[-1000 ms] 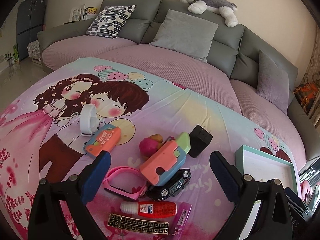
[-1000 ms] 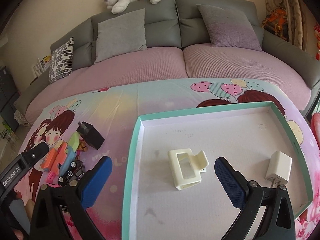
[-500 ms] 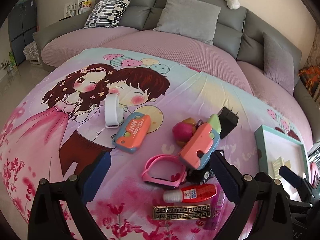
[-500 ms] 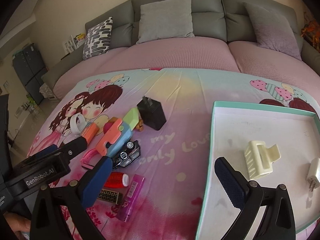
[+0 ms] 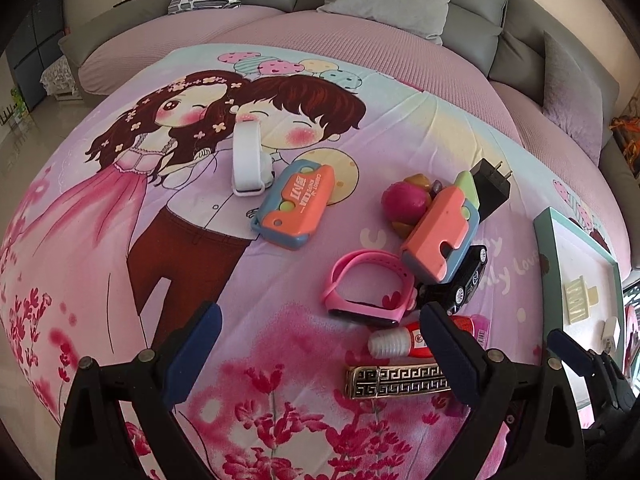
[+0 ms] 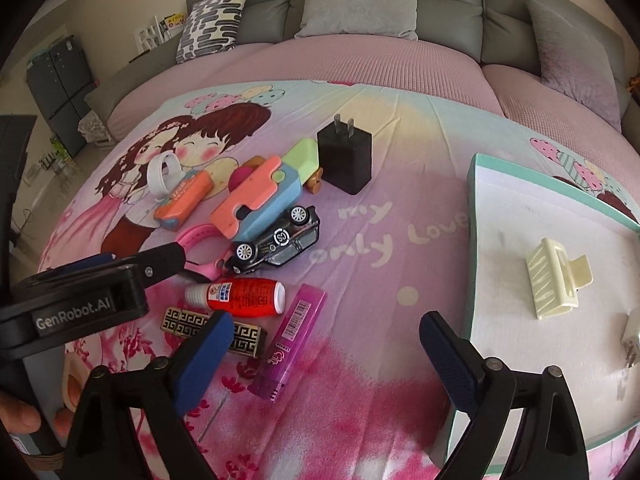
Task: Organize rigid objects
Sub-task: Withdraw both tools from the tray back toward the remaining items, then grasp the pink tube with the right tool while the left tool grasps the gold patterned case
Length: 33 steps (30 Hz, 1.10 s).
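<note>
Loose objects lie on a cartoon-print sheet: a pink watch band (image 5: 366, 288), a black toy car (image 6: 276, 240), a red glue bottle (image 6: 244, 298), a gold-patterned bar (image 6: 212, 328), a purple tube (image 6: 290, 340), a black charger (image 6: 346, 160) and orange-blue toys (image 5: 298, 204). My left gripper (image 5: 320, 320) hangs open just before the pink band. My right gripper (image 6: 326, 326) is over the purple tube. Its jaws are closing, with the tube in the gap and neither pad touching it. A teal tray (image 6: 472, 240) at the right holds a cream hair claw (image 6: 554, 284) and a white charger (image 6: 632, 332).
A white ring-shaped band (image 5: 248, 160) and a pink ball toy (image 5: 404, 200) lie further back. The left gripper's fingers (image 6: 160, 258) reach in from the left in the right wrist view. A grey sofa with cushions (image 6: 360, 4) curves behind the sheet.
My right gripper has swung left, from above the tray to above the loose objects, and its jaws have narrowed slightly. My left gripper has come lower and closer to the pile.
</note>
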Motion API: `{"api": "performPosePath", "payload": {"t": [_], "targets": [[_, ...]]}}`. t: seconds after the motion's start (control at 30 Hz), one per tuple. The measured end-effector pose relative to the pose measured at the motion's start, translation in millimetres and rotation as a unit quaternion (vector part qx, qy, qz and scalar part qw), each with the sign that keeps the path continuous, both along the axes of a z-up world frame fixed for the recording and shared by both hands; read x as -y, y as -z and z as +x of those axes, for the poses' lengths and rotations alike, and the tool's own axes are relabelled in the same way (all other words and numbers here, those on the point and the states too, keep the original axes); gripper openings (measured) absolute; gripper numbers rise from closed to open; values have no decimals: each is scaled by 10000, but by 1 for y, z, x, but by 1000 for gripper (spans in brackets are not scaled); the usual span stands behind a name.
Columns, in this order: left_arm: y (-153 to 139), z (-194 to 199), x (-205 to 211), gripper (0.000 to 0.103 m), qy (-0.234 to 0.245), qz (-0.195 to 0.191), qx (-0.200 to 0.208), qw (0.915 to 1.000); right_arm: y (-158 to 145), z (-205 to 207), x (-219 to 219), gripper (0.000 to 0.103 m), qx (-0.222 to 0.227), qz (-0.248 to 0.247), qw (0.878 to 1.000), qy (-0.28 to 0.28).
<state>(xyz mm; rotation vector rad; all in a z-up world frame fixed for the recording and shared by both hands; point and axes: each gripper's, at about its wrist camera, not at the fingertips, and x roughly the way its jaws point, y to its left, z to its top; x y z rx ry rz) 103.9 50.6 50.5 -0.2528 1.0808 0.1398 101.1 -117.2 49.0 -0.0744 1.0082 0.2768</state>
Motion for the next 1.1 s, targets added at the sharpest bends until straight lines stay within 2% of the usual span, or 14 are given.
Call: {"api": "performPosePath", "payload": {"t": [0.2,0.37,0.7,0.8,0.9,1.1], "targets": [[7,0,2,99,80,-43,-209,9997,7,-2,-5,83,-176,-179,9997,-4],[4,0,5,99,137,-74,-207,9997,14,-2,-8,73,-334,-302,9990,-60],[4,1,11,99,247,-156,-301,9991,15,-2,-14,59,-362,-195,9991,-82],[4,1,13,99,288,-130,-326,9990,16,-2,-8,52,-415,-158,9990,34],[4,0,13,99,281,-110,-347,9989,17,-2,-4,52,-473,-11,9989,75],[5,0,14,99,267,-43,-387,9989,20,-4,-15,52,-494,-146,9987,-57]]}}
